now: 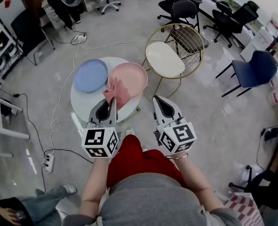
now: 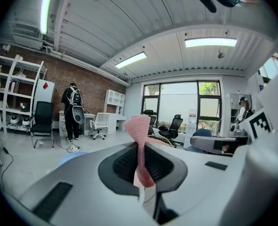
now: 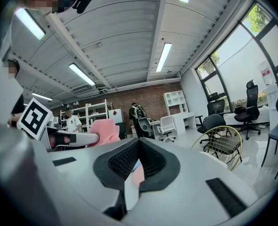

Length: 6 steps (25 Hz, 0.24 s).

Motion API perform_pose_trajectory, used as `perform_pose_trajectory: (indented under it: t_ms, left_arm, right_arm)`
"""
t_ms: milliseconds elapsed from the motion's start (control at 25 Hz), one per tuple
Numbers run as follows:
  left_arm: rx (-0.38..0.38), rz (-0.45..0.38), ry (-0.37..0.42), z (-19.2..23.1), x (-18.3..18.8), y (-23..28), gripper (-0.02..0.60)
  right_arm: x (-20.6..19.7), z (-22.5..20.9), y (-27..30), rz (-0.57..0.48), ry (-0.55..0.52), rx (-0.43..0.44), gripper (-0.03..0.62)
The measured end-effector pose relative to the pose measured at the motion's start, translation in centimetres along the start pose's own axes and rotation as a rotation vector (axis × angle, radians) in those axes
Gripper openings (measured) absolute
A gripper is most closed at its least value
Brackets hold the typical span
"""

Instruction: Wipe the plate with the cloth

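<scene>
Left gripper [image 1: 109, 101] is shut tight on the pink cloth [image 1: 119, 92]. Its own view shows the cloth pinched between the two jaws, with a bunch of it poking out past the tips. I think the tight pinch is so the cloth will not slip when it rubs.

The cloth lies over the near left part of the pink plate [image 1: 131, 75]. I cannot tell if it is pressing on the plate or is just above it. That plate sits on the right side of the small round table [image 1: 82, 105]. A blue plate [image 1: 90, 75] sits just beside it on the left. I think the pink plate is the one to wipe, since the cloth is over it.

Right gripper [image 1: 158, 99] has its jaws closed with nothing in them. It is off the right side of the table, near the pink plate but not touching it. I think it is waiting out of the way, or it could come in to hold the plate steady.

The left arm [image 1: 92, 185] and the right arm [image 1: 195, 180] both reach forward from the body. The two grippers are side by side and point to the far side. Each gripper's view looks out flat across the room, so both seem to be held about level, not tipped down at the plate. To wipe well, I think the left one must push the cloth down and slide it around.
</scene>
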<state>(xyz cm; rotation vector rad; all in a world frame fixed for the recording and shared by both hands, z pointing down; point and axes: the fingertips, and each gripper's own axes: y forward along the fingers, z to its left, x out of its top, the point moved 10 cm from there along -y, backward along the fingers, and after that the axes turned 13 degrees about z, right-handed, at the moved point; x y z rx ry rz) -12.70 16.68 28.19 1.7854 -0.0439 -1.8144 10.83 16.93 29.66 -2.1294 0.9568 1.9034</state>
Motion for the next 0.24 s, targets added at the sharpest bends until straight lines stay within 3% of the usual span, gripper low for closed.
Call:
perform_pose_trajectory:
  t_ms: [240]
  left_arm:
    - [0.007,-0.008,-0.004,-0.39,0.22,-0.31,0.032]
  right_arm:
    - [0.15,-0.28,-0.49,-0.006,0.002,-0.003,0.028]
